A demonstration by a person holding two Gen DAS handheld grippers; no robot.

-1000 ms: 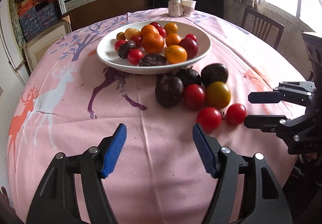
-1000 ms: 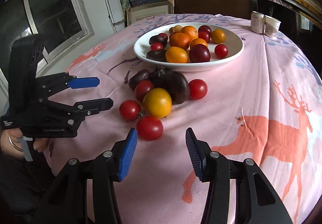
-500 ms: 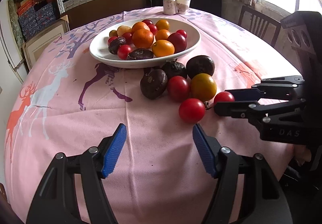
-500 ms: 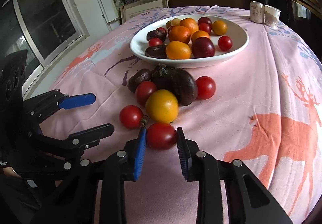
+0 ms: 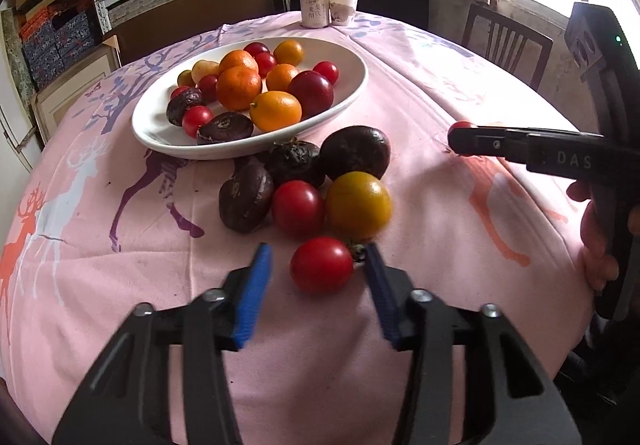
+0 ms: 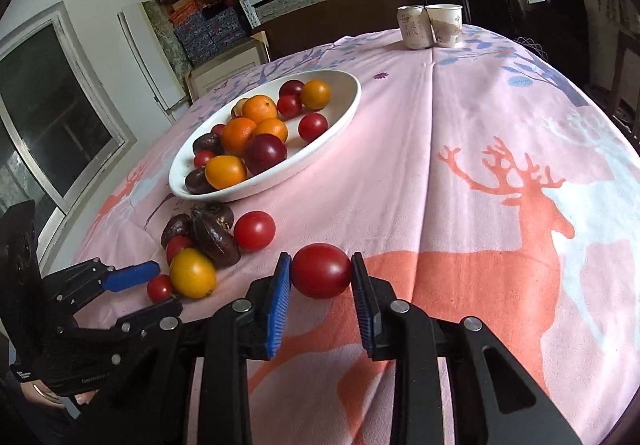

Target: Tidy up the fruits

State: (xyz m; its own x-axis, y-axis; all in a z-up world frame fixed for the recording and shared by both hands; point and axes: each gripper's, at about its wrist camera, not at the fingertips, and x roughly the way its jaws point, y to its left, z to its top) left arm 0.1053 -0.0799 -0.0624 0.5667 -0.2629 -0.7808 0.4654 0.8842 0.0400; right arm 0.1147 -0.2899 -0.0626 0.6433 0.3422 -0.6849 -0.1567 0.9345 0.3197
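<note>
A red tomato (image 6: 321, 270) sits clamped between the blue pads of the right claw (image 6: 321, 277), held above the pink surface (image 6: 460, 173), its long axis running across from pad to pad. A second red tomato (image 5: 321, 265) rests on the surface between the spread fingers of the left claw (image 5: 316, 281), stem end toward the right finger. The white bowl (image 5: 352, 85) of fruit lies beyond.

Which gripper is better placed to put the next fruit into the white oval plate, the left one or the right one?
The right gripper: it is shut on a red tomato and only has to carry it to the white oval plate. The left gripper is open around another red tomato lying on the pink tablecloth.
</note>
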